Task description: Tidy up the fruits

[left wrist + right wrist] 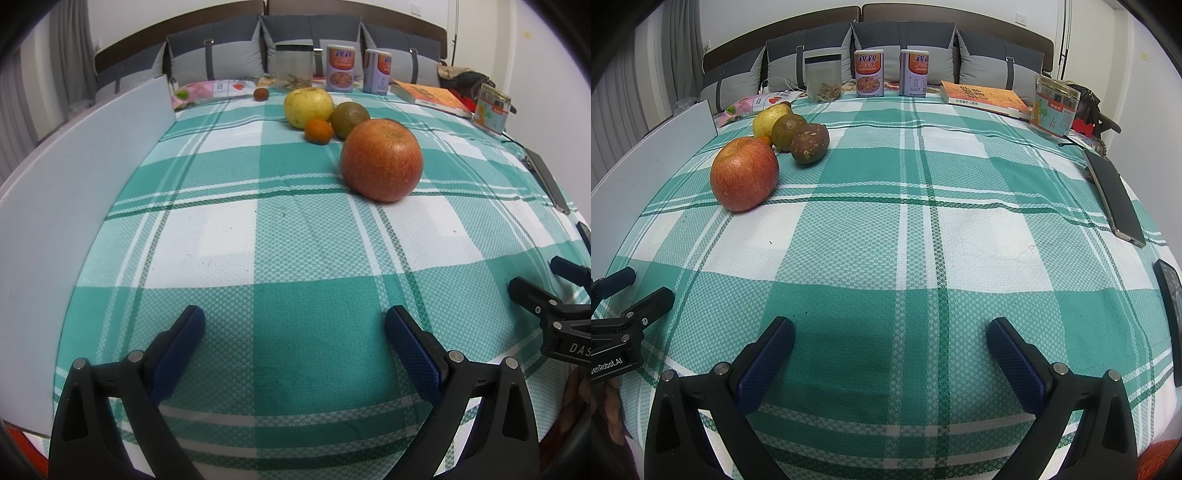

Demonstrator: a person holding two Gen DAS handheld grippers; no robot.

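Two black plastic grippers with blue mesh-textured pads hover low over a woven green-and-white plaid tablecloth (295, 258), both with jaws spread wide and gripping nothing: the left gripper (295, 343) and, to its right, the right gripper (890, 350). At far left a smooth white board (74, 184) stands on edge along the cloth. Fruit is clustered at the far left-centre: one large round red apple (381, 160) nearest, one small orange citrus (318, 130), one yellow pear-like fruit (308, 107) and one dull green round fruit (349, 116) close together behind it. The right wrist view alone shows a mottled brown-green round fruit (809, 143) beside the green one; the left wrist view alone shows a tiny brown fruit (260, 94) farther back. Along the far edge stand one clear plastic jar (294, 68) and two printed cylindrical tins (340, 68), then an orange paperback book (984, 96). At far right lie two dark flat phones (1113, 197).
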